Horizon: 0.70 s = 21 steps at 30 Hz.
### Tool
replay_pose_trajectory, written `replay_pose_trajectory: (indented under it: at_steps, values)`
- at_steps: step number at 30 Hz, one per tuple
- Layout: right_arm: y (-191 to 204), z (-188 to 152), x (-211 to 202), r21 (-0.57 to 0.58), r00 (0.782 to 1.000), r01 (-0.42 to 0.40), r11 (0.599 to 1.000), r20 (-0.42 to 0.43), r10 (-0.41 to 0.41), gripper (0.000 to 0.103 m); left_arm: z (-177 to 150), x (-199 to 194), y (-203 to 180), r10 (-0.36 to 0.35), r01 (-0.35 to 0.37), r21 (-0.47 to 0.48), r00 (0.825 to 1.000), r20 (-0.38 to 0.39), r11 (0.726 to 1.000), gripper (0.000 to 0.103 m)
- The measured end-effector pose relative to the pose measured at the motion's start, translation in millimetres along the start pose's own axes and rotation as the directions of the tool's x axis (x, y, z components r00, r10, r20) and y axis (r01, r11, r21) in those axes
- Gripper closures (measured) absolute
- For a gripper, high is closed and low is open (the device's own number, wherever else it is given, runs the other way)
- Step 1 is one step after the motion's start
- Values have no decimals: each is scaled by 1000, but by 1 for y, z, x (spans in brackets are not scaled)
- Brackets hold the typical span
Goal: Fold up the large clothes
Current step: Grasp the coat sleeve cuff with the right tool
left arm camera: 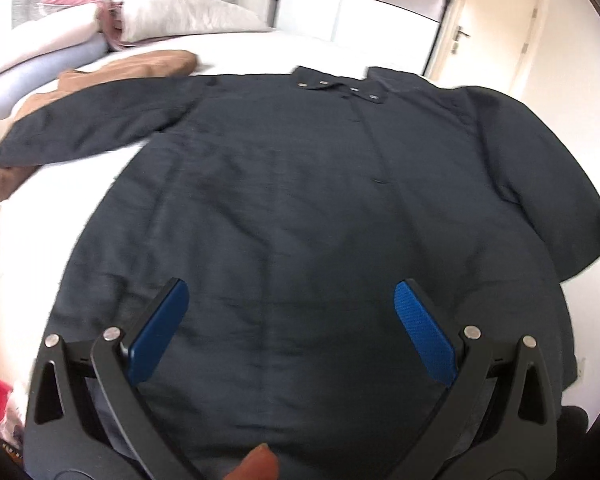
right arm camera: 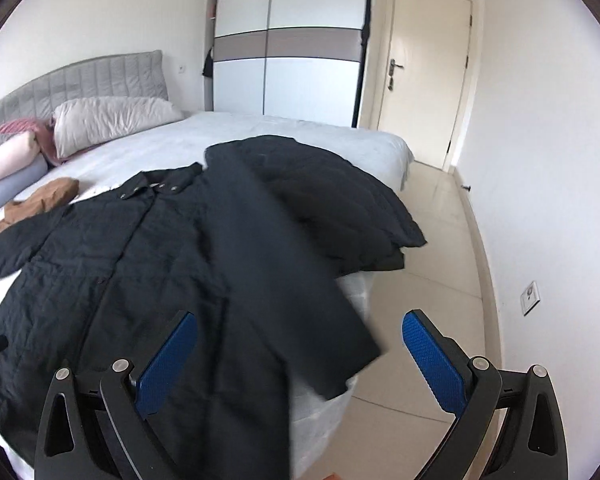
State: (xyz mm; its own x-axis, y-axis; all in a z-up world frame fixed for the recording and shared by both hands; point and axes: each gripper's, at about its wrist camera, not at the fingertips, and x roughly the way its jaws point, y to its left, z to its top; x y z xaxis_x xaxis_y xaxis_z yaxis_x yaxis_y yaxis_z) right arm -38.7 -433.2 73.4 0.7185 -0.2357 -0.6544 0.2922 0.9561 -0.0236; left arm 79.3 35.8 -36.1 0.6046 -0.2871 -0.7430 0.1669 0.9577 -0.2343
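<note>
A large dark navy quilted coat (left arm camera: 284, 184) lies face up and spread out on a white bed (left arm camera: 300, 52), collar with metal snaps at the far side. Its left sleeve stretches out to the left. In the right wrist view the coat (right arm camera: 140, 264) shows its right sleeve folded across the body, the cuff hanging over the bed's edge. My left gripper (left arm camera: 292, 320) is open and empty, above the coat's lower part. My right gripper (right arm camera: 300, 352) is open and empty, above the coat's lower right side and the bed's edge.
A brown garment (left arm camera: 140, 66) lies on the bed beyond the left sleeve and shows in the right wrist view too (right arm camera: 40, 200). Pillows (right arm camera: 108, 120) lie against a grey headboard. A wardrobe (right arm camera: 288, 48) and a door (right arm camera: 420, 68) stand behind. Tiled floor (right arm camera: 428, 260) lies right of the bed.
</note>
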Motion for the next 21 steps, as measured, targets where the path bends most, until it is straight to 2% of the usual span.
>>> replay_pose_trajectory:
  at_steps: [3,5,7,10,13,16,18,20,21]
  values:
    - [-18,-4,2,-12,998,-35,999,44,36,0,-3,7,-10,-21,22,19,999,-25,1000,0]
    - [-30,-12,21,17,998,-60,998,15,60,0,-5,9,-16,-18,19,33,999,-27,999,0]
    - [-37,-17,35,69,993,-121,990,8,120,0,-6,14,-22,-24,26,52,999,-39,998,0]
    - [-44,-23,48,126,974,-227,966,25,225,0,-9,18,-28,-77,80,63,995,-58,995,0]
    - [-41,-28,60,150,956,-291,945,0,294,2,-11,21,-33,-77,81,77,995,-57,994,0]
    - [-38,-30,66,160,944,-319,934,-29,328,28,-13,23,-38,-58,62,94,997,-43,994,0]
    - [-35,-26,68,146,942,-321,936,-53,332,65,-13,24,-41,-41,45,112,998,-38,993,0]
    - [-36,-22,63,125,947,-306,944,-65,316,87,-12,27,-44,-33,36,126,999,-32,991,0]
    - [-38,-16,59,113,955,-284,952,-61,292,90,-12,25,-45,-30,33,132,999,-28,991,0]
